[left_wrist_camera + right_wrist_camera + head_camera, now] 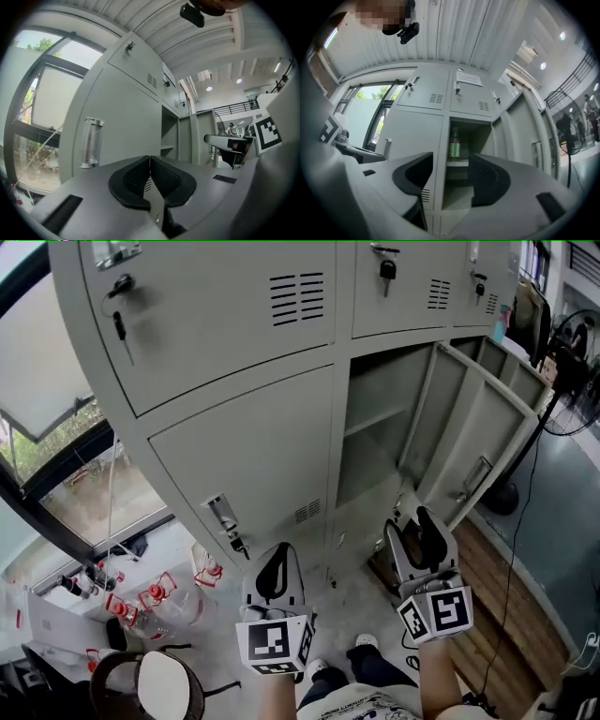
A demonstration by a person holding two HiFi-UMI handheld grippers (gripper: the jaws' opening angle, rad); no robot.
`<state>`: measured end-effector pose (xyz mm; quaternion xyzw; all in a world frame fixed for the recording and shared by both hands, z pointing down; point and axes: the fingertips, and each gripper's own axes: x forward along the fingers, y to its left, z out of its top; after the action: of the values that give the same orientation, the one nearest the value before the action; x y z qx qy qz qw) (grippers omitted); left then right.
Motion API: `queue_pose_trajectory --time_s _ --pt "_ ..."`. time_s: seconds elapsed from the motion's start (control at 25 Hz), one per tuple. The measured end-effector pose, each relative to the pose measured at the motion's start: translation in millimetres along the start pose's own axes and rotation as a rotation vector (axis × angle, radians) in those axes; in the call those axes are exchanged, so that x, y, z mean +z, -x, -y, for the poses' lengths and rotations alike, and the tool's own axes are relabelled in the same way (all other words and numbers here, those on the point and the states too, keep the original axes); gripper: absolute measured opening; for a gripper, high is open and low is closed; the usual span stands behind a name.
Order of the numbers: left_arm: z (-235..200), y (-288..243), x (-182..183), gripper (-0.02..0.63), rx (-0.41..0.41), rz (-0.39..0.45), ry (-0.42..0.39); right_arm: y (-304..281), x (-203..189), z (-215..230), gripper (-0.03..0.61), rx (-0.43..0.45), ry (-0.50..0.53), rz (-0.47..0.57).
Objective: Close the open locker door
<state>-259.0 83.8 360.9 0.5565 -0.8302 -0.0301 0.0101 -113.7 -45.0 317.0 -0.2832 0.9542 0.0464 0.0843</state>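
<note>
While you stand before the tall grey metal locker bank (pixel 244 456), its grey hinged locker door (pixel 473 442) is swung wide open to the right of the open middle compartment (pixel 375 418). The door's inner face is turned toward you, and a slim metal handle (pixel 476 476) shows near its outer edge.

Your right tongs (pixel 415 532) are released. In the right gripper view the two dark pads stand far apart with nothing gripped between them. They frame the open compartment, where a clear bottle with a green and white label (pixel 454 144) stands on the grey inner shelf (pixel 458 163). These tongs hang in front of the lower part of that compartment, left of the open door and not touching it.

Your left tongs (pixel 274 573) are clenched. In the left gripper view the black ribbed pads meet along one line and hold nothing. They point at the closed grey door left of the open compartment, which carries a clear tubular handle (pixel 91 143), and they are apart from it.

Left of the locker bank, a window looks out on green trees (pixel 37 451). A cluster of clear plastic bottles with red labels (pixel 155 601) lies on the floor below it. To the right of the open door stands a black fan (pixel 572 381).
</note>
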Motion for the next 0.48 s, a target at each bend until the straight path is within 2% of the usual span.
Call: queue_pose_trajectory --time_s 0.28,0.48 --pt "82.1 -47.3 1.7 0.008 -0.122 0.0 0.004 31.0 11.5 92.3 0.236 -0.141 0.025 0.009" --pt "123.1 -71.3 1.8 0.008 -0.172 -0.003 -0.007 44.1 13.2 140.3 0.236 -0.211 0.02 0.018"
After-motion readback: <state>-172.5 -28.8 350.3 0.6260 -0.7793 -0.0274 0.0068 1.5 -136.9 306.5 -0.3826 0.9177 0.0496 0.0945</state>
